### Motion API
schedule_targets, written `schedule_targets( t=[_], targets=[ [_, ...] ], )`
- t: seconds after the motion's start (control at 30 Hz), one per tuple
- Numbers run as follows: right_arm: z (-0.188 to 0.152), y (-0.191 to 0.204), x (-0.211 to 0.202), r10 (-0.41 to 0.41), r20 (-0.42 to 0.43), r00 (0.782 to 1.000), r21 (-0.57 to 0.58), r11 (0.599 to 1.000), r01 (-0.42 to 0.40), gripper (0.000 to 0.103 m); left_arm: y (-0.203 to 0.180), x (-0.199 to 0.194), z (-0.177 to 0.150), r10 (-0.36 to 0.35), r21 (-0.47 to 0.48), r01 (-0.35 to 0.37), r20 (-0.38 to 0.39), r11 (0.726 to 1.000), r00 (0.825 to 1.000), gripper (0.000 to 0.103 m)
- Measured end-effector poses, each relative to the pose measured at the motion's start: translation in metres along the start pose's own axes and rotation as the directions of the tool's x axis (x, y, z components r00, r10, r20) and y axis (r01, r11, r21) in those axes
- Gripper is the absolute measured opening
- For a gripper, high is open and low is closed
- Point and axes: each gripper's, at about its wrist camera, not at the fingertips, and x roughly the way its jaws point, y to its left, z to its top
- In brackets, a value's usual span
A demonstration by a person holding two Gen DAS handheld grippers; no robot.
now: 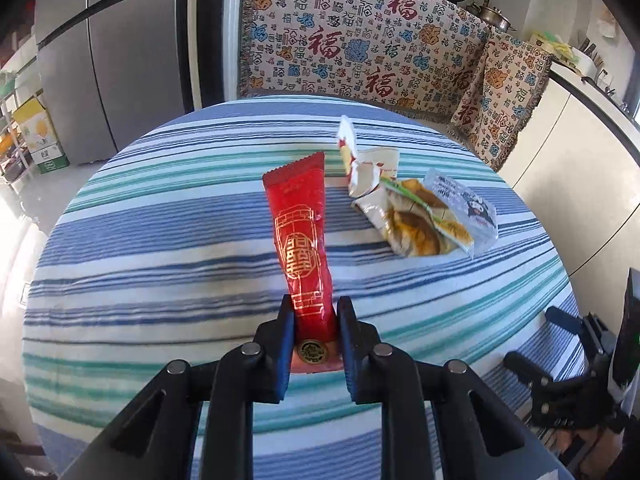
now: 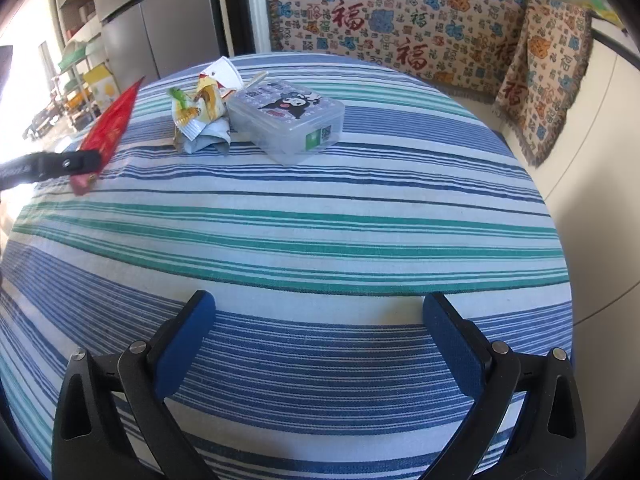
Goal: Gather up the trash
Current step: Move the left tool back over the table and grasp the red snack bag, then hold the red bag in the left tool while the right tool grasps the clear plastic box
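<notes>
A long red wrapper with gold print [image 1: 302, 236] stands up off the striped table, its lower end pinched by my left gripper [image 1: 315, 320], which is shut on it. From the right wrist view the same red wrapper [image 2: 110, 124] slants up at the far left in the left gripper [image 2: 86, 162]. A pile of crumpled snack wrappers [image 1: 404, 216] [image 2: 200, 120] lies further back on the cloth. My right gripper [image 2: 320, 316] hovers open over the near part of the table with nothing between its fingers; it shows at the right edge of the left wrist view [image 1: 560, 344].
A clear plastic box with a cartoon print [image 2: 290, 122] sits beside the wrapper pile. The round table has a blue, green and white striped cloth [image 2: 304, 220]. A patterned sofa cover [image 1: 360, 44] runs behind it, a grey fridge [image 1: 116, 52] stands at the left.
</notes>
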Motion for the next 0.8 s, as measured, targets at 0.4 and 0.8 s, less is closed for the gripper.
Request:
schedule_targets(
  t=[0.4, 0.8],
  targets=[
    [0.000, -0.001, 0.000, 0.000, -0.001, 1.000, -0.001, 1.000, 0.000, 0.102, 0.002, 0.004, -0.037, 0.107, 0.011, -0.107, 0.004, 0.994, 0.994, 0.065],
    [0.028, -0.003, 0.018, 0.053, -0.037, 0.998, -0.081, 0.995, -0.056, 0.103, 0.005, 0.011, -0.038, 0.146, 0.036, -0.147, 0.034, 0.988, 0.989, 0.081]
  ],
)
